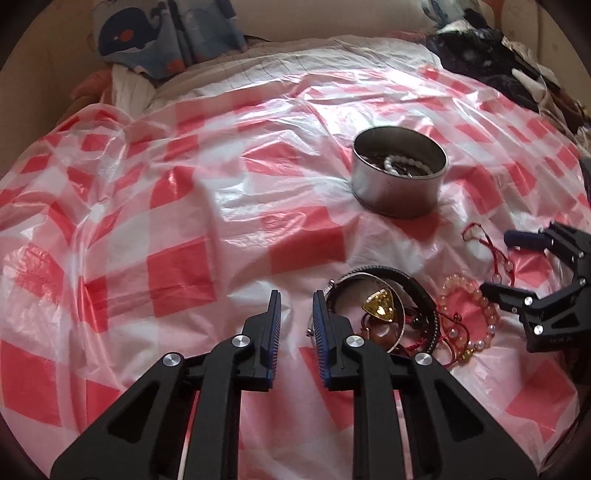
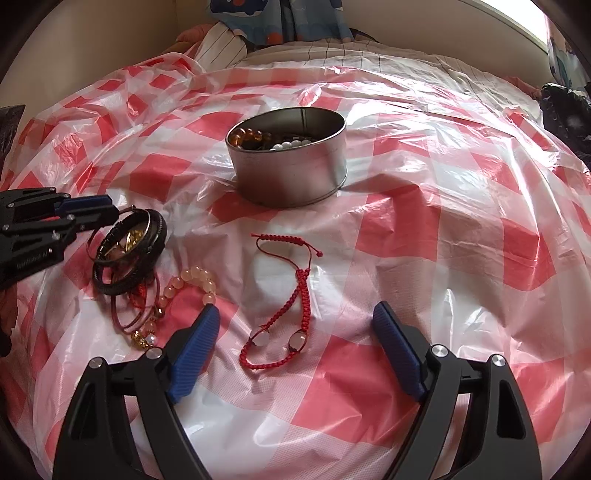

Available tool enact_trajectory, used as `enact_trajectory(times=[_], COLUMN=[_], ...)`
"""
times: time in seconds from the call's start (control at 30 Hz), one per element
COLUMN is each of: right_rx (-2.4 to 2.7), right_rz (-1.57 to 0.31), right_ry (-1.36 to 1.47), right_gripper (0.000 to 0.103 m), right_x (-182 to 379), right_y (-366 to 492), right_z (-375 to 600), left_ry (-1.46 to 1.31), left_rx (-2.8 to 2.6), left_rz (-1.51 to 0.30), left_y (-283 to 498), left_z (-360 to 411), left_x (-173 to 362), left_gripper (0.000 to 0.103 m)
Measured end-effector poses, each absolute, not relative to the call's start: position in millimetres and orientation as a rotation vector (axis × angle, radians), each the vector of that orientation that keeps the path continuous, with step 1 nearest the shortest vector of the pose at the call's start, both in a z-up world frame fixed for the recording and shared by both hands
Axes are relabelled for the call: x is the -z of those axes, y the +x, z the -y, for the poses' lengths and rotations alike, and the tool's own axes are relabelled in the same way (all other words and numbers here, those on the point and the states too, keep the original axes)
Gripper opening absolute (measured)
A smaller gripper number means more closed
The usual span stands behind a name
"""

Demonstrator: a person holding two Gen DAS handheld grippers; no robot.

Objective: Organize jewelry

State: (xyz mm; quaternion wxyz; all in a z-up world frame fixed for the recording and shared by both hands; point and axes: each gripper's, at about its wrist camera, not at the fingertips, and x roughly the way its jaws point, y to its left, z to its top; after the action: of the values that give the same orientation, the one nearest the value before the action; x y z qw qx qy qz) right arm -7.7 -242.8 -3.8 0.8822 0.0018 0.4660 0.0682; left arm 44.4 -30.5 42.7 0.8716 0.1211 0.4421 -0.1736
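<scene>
A round metal tin (image 2: pixel 291 173) with bead bracelets inside stands on the red-and-white checked plastic sheet (image 2: pixel 424 229); it also shows in the left wrist view (image 1: pixel 399 181). A red braided cord bracelet (image 2: pixel 291 306) lies flat between the wide-open fingers of my right gripper (image 2: pixel 295 314). A pile of bangles (image 1: pixel 384 314) and a pale bead bracelet (image 1: pixel 476 314) lies right of my left gripper (image 1: pixel 296 301), whose jaws stand slightly apart and empty beside the pile. The pile (image 2: pixel 129 251) and the left gripper (image 2: pixel 99 210) show at the left of the right wrist view.
The sheet covers a bed. A whale-print cloth (image 1: pixel 166 33) lies at the far end. Dark clothes (image 1: pixel 491 59) are heaped at the far right. A striped white sheet (image 2: pixel 332 55) shows beyond the plastic.
</scene>
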Motion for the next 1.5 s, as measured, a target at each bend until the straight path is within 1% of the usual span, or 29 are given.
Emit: enact_trajectory(times=[0.07, 0.13, 0.17, 0.2, 0.27, 0.33, 0.37, 0.4, 0.43, 0.53, 0.63, 0.77, 0.93, 0.97, 1.03, 1.07, 1.1, 1.13, 1.17, 1.23, 1.27, 1.3, 1.33, 1.37, 1.4, 1.43, 1.5], right_rx=[-0.142, -0.141, -0.142, -0.142, -0.142, -0.142, -0.142, -0.142, -0.142, -0.142, -0.142, -0.142, -0.138, -0.135, -0.132, -0.132, -0.132, -0.131, -0.128, -0.138, -0.151, -0.151, -0.162, -0.174, -0.182, -0.192, -0.203], right_rz=[-0.97, -0.97, -0.97, -0.971, -0.971, -0.971, -0.971, -0.971, -0.971, -0.971, -0.971, -0.971, -0.939, -0.933, -0.921, -0.915, -0.909, -0.903, -0.904, -0.926, -0.938, -0.947, -0.946, -0.943, -0.934, -0.924, -0.89], right_ry=[0.004, 0.003, 0.003, 0.003, 0.002, 0.002, 0.002, 0.003, 0.002, 0.003, 0.002, 0.002, 0.031, 0.04, 0.074, 0.089, 0.103, 0.11, 0.108, 0.095, 0.08, 0.048, 0.034, 0.037, 0.048, 0.07, 0.115], right_gripper=[0.082, 0.082, 0.082, 0.082, 0.082, 0.082, 0.082, 0.082, 0.082, 0.082, 0.082, 0.082, 0.082, 0.082, 0.082, 0.082, 0.082, 0.082, 0.082, 0.08, 0.067, 0.047, 0.04, 0.024, 0.012, 0.009, 0.007], right_x=[3.7, 3.7, 3.8, 3.8, 3.9, 3.9, 3.9, 3.9, 3.9, 3.8, 3.8, 3.6, -0.4, -1.6, -3.6, -4.8, -5.8, -6.2, -5.8, -1.2, 0.7, 1.7, 1.3, 0.4, -1.4, -3.7, -9.5], right_y=[-7.7, -7.7, -7.7, -7.7, -7.5, -7.5, -7.5, -7.5, -7.5, -7.5, -7.5, -7.5, -9.3, -9.4, -9.2, -8.8, -8.4, -7.4, -5.1, 0.0, 1.3, 1.5, 0.4, -0.7, -2.3, -3.6, -6.4], right_z=[242.8, 242.7, 242.7, 242.7, 242.7, 242.7, 242.7, 242.4, 242.4, 242.3, 242.2, 242.1, 246.0, 247.9, 253.3, 255.8, 257.6, 258.7, 258.5, 254.1, 250.5, 245.2, 242.1, 241.3, 242.4, 245.0, 250.7], left_ry=[0.171, 0.154, 0.153, 0.154, 0.156, 0.185, 0.213, 0.239, 0.254, 0.202, 0.124, 0.073, 0.062, 0.073, 0.091, 0.101, 0.113, 0.128, 0.143, 0.174, 0.18, 0.184, 0.2, 0.221, 0.226, 0.189, 0.138], left_rx=[0.38, 0.376, 0.376, 0.374, 0.387, 0.413, 0.433, 0.444, 0.457, 0.535, 0.545, 0.433, 0.372, 0.365, 0.36, 0.353, 0.344, 0.34, 0.339, 0.342, 0.359, 0.397, 0.407, 0.407, 0.409, 0.429, 0.439], left_rz=[-0.923, -0.927, -0.934, -0.937, -0.942, -0.958, -0.972, -0.987, -0.994, -0.989, -0.951, -0.926, -0.952, -0.968, -0.986, -0.985, -0.978, -0.978, -0.986, -1.001, -1.004, -1.01, -1.005, -0.994, -0.994, -0.99, -0.957], left_y=[48.4, 49.5, 50.2, 50.6, 49.8, 47.5, 45.9, 44.6, 43.2, 37.7, 37.7, 47.9, 56.3, 57.5, 58.9, 58.4, 57.5, 57.3, 57.9, 57.7, 56.7, 55.2, 52.8, 50.7, 50.4, 50.6, 49.8], left_z=[22.1, 20.6, 21.1, 22.0, 24.9, 31.7, 36.9, 42.0, 45.5, 49.5, 43.5, 23.0, 16.1, 17.0, 20.2, 21.3, 22.6, 25.2, 27.6, 33.0, 35.2, 39.1, 42.5, 44.3, 44.3, 41.6, 36.7], left_x=[-48.4, -48.3, -46.1, -44.4, -41.0, -36.3, -32.9, -29.3, -27.0, -32.4, -44.9, -49.6, -42.3, -38.1, -32.1, -30.9, -30.4, -29.4, -27.3, -21.9, -21.4, -22.2, -23.8, -25.6, -26.9, -29.7, -38.2], left_gripper=[0.016, 0.019, 0.027, 0.037, 0.043, 0.043, 0.029, 0.011, 0.006, 0.003, 0.003, 0.003, 0.005, 0.01, 0.029, 0.049, 0.057, 0.064, 0.067, 0.067, 0.058, 0.043, 0.039, 0.021, 0.006, 0.004, 0.002])
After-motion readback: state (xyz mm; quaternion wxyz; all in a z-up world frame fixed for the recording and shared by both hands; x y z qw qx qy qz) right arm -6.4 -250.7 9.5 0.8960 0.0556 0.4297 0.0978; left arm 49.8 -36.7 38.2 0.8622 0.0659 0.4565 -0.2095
